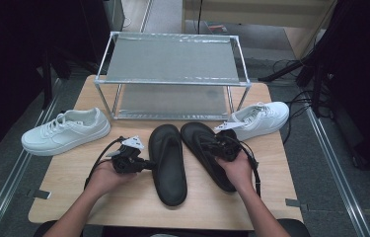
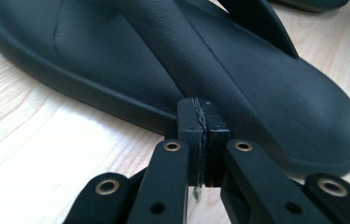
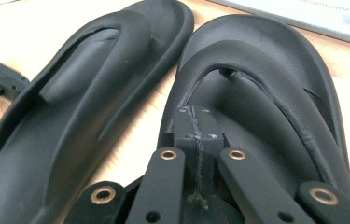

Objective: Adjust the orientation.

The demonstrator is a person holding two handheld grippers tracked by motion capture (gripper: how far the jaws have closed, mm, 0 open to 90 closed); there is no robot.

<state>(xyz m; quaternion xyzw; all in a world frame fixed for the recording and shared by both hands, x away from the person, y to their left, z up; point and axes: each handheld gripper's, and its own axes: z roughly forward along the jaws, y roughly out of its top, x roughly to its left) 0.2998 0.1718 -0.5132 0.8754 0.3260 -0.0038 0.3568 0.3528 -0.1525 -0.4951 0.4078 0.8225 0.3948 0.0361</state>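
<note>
While a metal rack (image 1: 172,59) stands at the far edge of the table (image 1: 74,197), the work in hand sits in front of it: two black flip-flops lying side by side, flanked by a white sneaker (image 1: 66,131) at the left and another (image 1: 261,118) at the right. Both flip-flops rest soles down at mid-table, toes toward the rack, the left one (image 1: 168,163) just beside the right one (image 1: 207,153).

By the look of them they are light foam or rubber, soft enough to bend if lifted by one end, with a matte skin that should not slip much. Nothing about them seems fragile. The thin rim of the sole and the strap are the likely places to pinch; the strap (image 2: 172,46) is the firmer hold, since it will not fold away.

From the left, the left gripper (image 1: 149,164) meets its flip-flop's side, jaws pressed together with nothing between them, tips touching the sole's edge where the strap comes down. Over the heel of the right flip-flop (image 3: 266,93) the right gripper (image 1: 211,143) has its jaws closed too, empty, tips at the strap's side.
</note>
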